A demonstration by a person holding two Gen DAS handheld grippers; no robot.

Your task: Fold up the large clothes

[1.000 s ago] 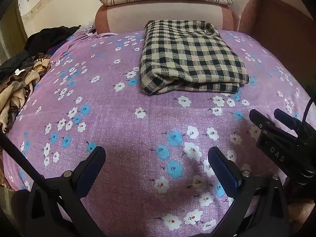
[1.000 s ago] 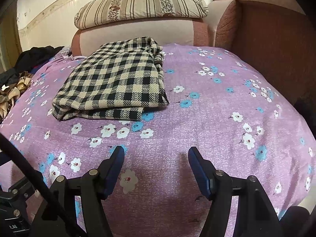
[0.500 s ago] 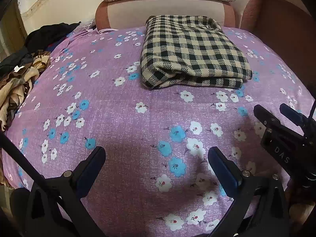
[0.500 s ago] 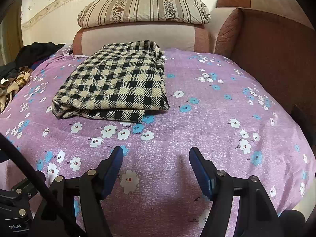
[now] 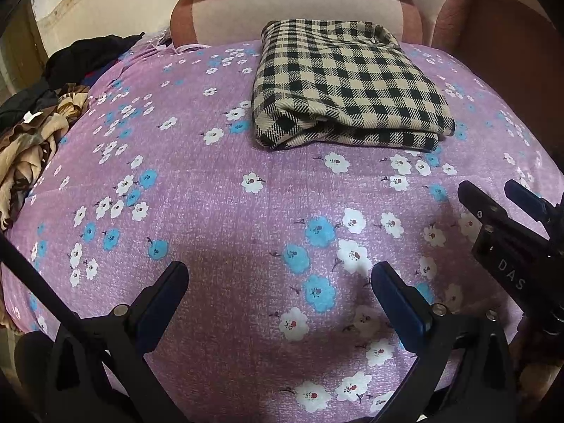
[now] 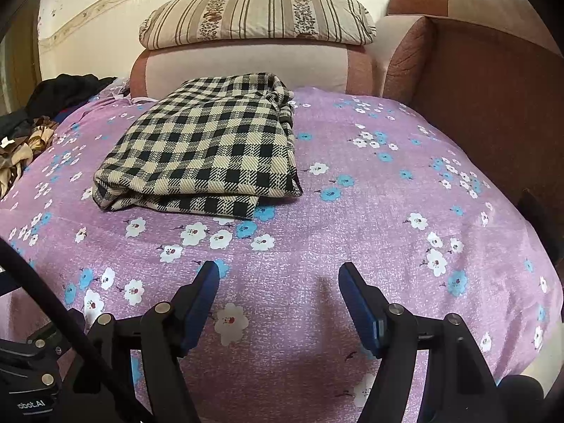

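A black-and-beige checked garment lies folded into a thick rectangle on the purple flowered bed cover, toward the far side. It also shows in the right wrist view. My left gripper is open and empty, above the near part of the cover, well short of the garment. My right gripper is open and empty too, near the front of the bed. The right gripper also shows at the right edge of the left wrist view.
A pile of dark and brown-patterned clothes lies at the left edge of the bed. A striped pillow rests on the pink headrest behind the garment. A brown sofa arm borders the right side.
Both views have tilted up slightly, so the garment sits lower in frame. The garment lies as before, and both grippers stay open.
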